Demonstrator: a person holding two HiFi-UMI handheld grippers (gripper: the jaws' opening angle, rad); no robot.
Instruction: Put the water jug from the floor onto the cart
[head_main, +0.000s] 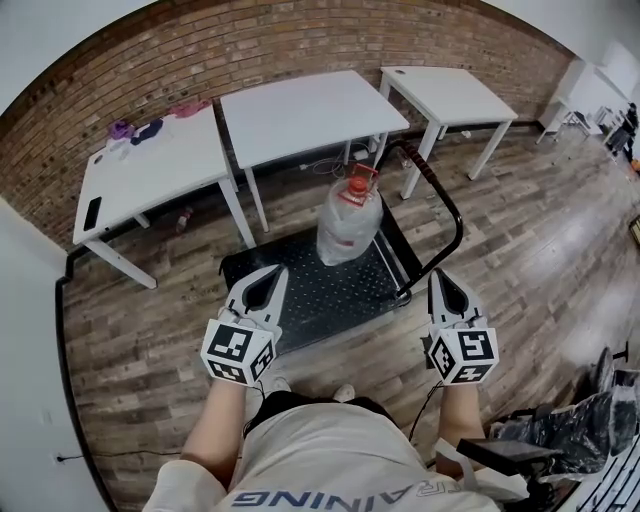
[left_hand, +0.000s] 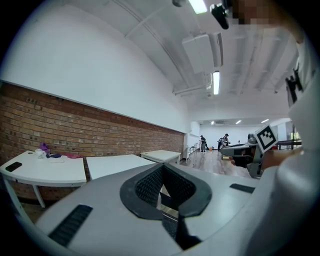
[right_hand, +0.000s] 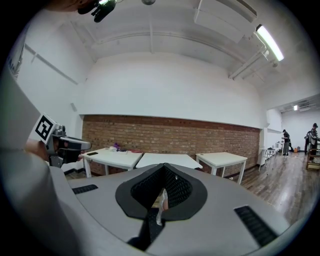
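Observation:
The clear water jug (head_main: 348, 222) with a red cap stands upright on the black deck of the cart (head_main: 300, 300), near its far right side by the curved handle (head_main: 447, 212). In the head view my left gripper (head_main: 272, 272) hovers over the cart's near left corner, apart from the jug, its jaws together and empty. My right gripper (head_main: 438, 275) is shut and empty too. It hangs just right of the cart's near end, beside the foot of the handle. Both gripper views look level over the shut jaws (left_hand: 162, 172) (right_hand: 162, 176) toward the tables and brick wall.
Three white tables (head_main: 305, 110) stand along the brick wall (head_main: 300, 45) beyond the cart. The left one holds a phone (head_main: 92, 212) and small items. A dark chair (head_main: 520, 455) sits at the lower right. People stand far down the room (left_hand: 222, 142).

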